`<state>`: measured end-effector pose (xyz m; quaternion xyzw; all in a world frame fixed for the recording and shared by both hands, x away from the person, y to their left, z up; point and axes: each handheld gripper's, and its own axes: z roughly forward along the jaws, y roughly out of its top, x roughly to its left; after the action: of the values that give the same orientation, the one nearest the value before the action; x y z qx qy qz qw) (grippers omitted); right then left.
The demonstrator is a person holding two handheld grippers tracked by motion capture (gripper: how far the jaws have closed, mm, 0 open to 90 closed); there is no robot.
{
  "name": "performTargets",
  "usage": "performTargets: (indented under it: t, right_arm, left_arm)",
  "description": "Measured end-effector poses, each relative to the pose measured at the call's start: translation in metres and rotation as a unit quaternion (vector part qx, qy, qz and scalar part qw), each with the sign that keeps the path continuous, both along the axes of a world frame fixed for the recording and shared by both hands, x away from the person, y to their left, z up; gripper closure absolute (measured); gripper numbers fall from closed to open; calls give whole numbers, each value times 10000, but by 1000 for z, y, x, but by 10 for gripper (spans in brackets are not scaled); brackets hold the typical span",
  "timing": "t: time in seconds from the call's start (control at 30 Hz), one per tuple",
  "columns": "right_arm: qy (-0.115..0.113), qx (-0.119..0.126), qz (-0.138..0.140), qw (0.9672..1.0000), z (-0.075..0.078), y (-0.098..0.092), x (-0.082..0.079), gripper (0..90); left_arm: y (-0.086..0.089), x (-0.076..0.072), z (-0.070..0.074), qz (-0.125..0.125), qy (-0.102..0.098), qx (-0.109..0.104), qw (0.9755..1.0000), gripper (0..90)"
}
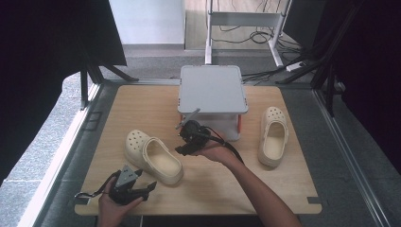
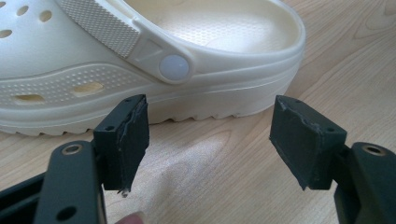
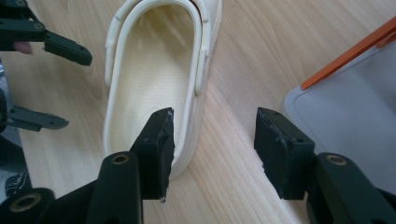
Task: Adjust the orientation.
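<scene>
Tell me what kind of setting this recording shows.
Probably a lab-style recording rig, not a home: a wooden table framed by black stands, loose cables on the floor, and a grey desk frame behind.

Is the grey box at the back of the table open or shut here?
Shut. In the high view the flat grey lid sits squarely over the grey box, covering its whole top, so nothing inside shows.

The high view looks forward and down from above the person's side, taking in the whole counter (image 1: 208,187). The left gripper view sits low and very near, facing the side of the left clog (image 2: 140,60), which lies at 9 o'clock from the counter's centre. The right gripper view looks down from higher onto the same clog (image 3: 154,74).
</scene>
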<state>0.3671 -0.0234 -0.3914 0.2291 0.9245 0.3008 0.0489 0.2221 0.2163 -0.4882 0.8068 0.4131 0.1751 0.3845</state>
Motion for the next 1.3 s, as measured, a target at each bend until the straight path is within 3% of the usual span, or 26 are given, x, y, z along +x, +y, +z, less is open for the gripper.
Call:
performTargets:
  t: [0.57, 1.3]
  right_arm:
    - [210, -78, 34, 9997, -19, 22, 13, 491]
    - [288, -79, 76, 9995, -25, 40, 20, 503]
  left_arm:
    - [0, 0, 0, 6, -8, 2, 10000, 288]
    - [1, 0, 1, 2, -15, 8, 10000, 289]
